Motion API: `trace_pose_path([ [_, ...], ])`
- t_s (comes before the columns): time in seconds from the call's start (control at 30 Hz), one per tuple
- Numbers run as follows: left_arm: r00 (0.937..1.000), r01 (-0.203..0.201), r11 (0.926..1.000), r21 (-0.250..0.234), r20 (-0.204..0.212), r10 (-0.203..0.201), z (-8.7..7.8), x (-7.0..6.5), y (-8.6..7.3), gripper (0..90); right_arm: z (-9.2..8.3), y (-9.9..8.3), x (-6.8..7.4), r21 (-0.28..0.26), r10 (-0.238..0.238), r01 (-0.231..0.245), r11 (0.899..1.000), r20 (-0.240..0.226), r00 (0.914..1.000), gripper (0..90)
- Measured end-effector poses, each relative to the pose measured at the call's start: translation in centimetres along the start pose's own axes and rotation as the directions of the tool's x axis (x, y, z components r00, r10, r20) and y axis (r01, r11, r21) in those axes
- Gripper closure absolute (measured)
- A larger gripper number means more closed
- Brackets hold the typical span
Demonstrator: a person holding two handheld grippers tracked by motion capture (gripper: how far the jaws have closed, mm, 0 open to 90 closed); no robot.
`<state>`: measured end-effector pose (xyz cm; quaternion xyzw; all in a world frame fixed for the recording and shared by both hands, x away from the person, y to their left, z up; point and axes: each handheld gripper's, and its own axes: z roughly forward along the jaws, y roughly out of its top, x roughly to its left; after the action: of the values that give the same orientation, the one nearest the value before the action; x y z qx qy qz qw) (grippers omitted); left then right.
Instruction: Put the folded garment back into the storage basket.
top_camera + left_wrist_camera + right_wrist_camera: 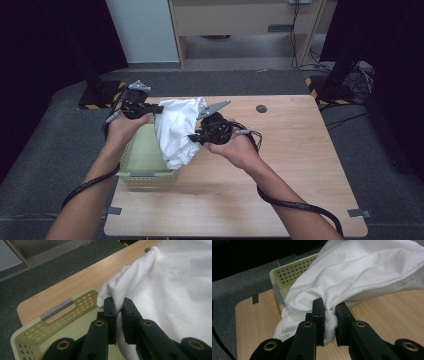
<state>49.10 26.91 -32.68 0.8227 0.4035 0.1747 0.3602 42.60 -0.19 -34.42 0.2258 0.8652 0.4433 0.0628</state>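
So both grippers had a pinch of the same white cloth (176, 131), which hung bunched in the air between them, its lower end drooping toward the pale green basket (142, 160) at the table's (300, 165) left edge and partly over its right rim. The left gripper (119, 307) had its jaws squeezed narrow on a fold near the cloth's upper corner, and the right gripper (329, 312) was clamped the same way on a scrunched bit of hem lower down. My guess is two grips like that were meant to spread or lift the cloth clear of the basket rather than drag it. Both hands were raised above the table, forearms angled inward, with the grippers pointing toward each other across the cloth.
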Motion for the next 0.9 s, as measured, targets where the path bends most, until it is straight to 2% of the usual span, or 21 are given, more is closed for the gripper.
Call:
trace_pose_path([
  [0.13,1.0,-0.001,1.0,0.006,-0.005,0.001,0.0,0.6,-0.1,83.5,0.6,0.5,-0.1,0.005,-0.011,0.011,1.0,0.005,0.9999,80.8],
  [0.23,0.9999,0.005,1.0,0.006,-0.01,-0.005,0.1,1.2,-0.3,83.5,1.1,0.8,-0.4,-0.006,0.007,-0.007,1.0,-0.004,1.0,80.8],
  [0.9,0.9982,0.032,0.9993,0.018,-0.052,-0.031,-0.3,4.6,-2.0,83.5,5.2,1.9,-0.4,-0.005,0.018,-0.018,1.0,-0.014,0.9997,80.8],
])
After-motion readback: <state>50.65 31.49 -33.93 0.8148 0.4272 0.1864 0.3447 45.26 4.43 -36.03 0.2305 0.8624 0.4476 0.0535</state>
